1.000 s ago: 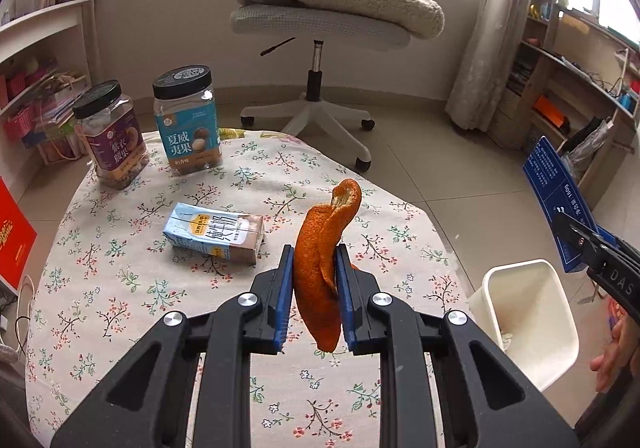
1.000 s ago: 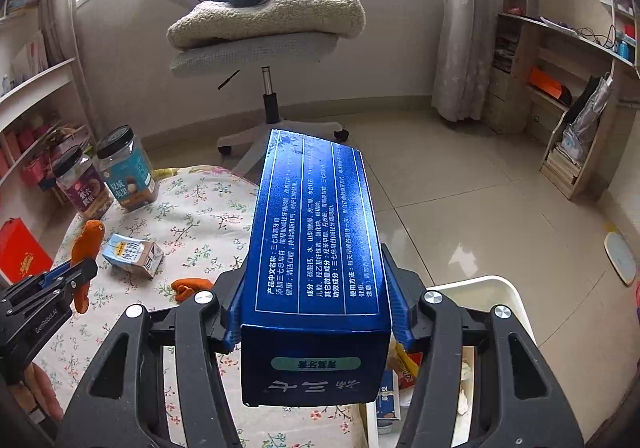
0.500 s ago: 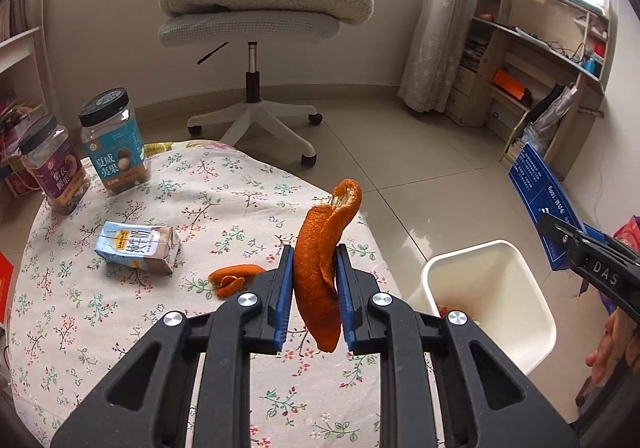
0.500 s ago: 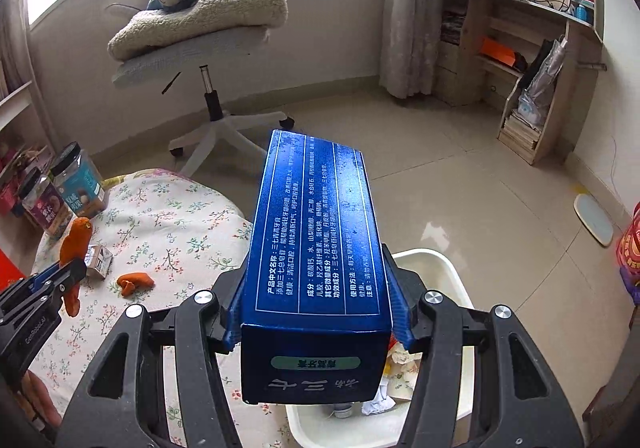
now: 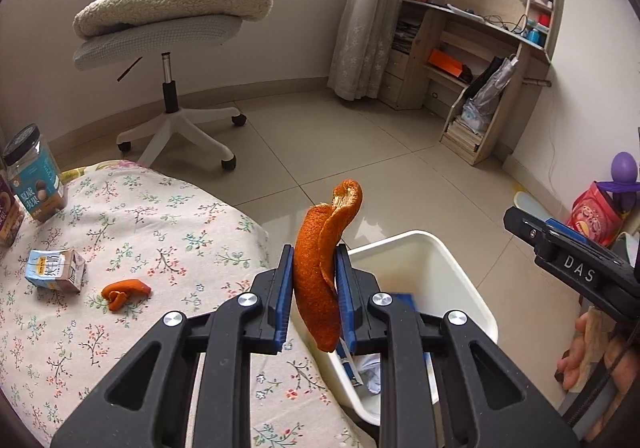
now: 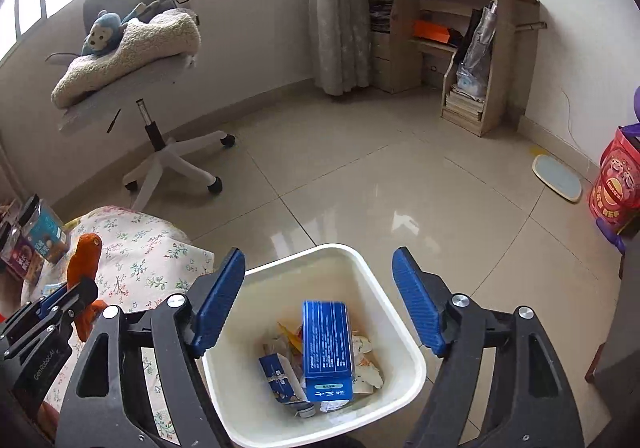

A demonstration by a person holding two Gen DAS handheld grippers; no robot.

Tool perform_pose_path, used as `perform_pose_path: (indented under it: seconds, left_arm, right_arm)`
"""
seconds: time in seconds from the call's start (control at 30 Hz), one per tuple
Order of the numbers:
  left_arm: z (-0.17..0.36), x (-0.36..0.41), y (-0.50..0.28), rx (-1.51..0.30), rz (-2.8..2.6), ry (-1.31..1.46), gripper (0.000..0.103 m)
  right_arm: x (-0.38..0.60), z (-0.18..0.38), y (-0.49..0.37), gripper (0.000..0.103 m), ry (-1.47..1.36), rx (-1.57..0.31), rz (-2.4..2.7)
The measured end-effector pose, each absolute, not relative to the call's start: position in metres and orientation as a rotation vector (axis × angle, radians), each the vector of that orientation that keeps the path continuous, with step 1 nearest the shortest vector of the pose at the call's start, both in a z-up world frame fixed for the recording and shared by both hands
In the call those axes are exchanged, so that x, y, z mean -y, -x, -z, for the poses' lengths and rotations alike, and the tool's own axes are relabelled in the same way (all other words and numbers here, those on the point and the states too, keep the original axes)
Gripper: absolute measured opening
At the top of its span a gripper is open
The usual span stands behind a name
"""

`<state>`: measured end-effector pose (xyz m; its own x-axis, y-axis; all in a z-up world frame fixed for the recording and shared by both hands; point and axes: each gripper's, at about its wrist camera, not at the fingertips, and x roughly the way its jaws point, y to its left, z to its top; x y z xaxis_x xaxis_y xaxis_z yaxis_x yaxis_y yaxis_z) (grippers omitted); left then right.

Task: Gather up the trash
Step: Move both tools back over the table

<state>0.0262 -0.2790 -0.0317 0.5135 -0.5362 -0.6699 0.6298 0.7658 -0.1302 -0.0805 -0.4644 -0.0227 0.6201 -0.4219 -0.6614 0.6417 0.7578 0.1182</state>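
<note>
My left gripper (image 5: 314, 296) is shut on a long orange peel (image 5: 320, 268) and holds it at the table's right edge, beside the white trash bin (image 5: 472, 288). My right gripper (image 6: 320, 304) is open and empty above the bin (image 6: 384, 296). The blue box (image 6: 326, 348) lies inside the bin on other trash. A second orange peel (image 5: 124, 290) and a small milk carton (image 5: 56, 270) lie on the floral tablecloth (image 5: 180, 228). The held peel also shows at the left of the right wrist view (image 6: 84, 260).
Two snack jars (image 5: 34, 171) stand at the table's far left. An office chair (image 5: 172, 47) with a blanket and plush monkey stands behind the table. Shelves (image 5: 472, 59) stand at the back right. A red drum (image 6: 616, 183) sits on the floor at right.
My right gripper opened and the blue box dropped into the bin. My left gripper carried the orange peel right, toward the bin.
</note>
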Motion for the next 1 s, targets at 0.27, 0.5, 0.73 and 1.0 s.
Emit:
perform_pose_path:
  seconds: [0.27, 0.5, 0.73, 1.0]
  left_arm:
    - [0.036, 0.328, -0.005, -0.768, 0.804, -0.181, 0.021]
    - [0.040, 0.360, 0.001, -0.819, 0.892, -0.203, 0.041]
    - [0.026, 0.352, 0.001, -0.751, 0.855, -0.187, 0.060]
    - [-0.003, 0.313, -0.012, -0.602, 0.679, -0.137, 0.078]
  right_arm:
    - [0.499, 0.018, 0.116, 0.088, -0.423, -0.588, 0.766]
    - [0.518, 0.009, 0.139, 0.091, -0.485, -0.509, 0.850]
    - [0.508, -0.005, 0.146, 0.096, -0.432, -0.417, 0.897]
    - [0.476, -0.024, 0.130, 0.096, -0.350, -0.321, 0.865]
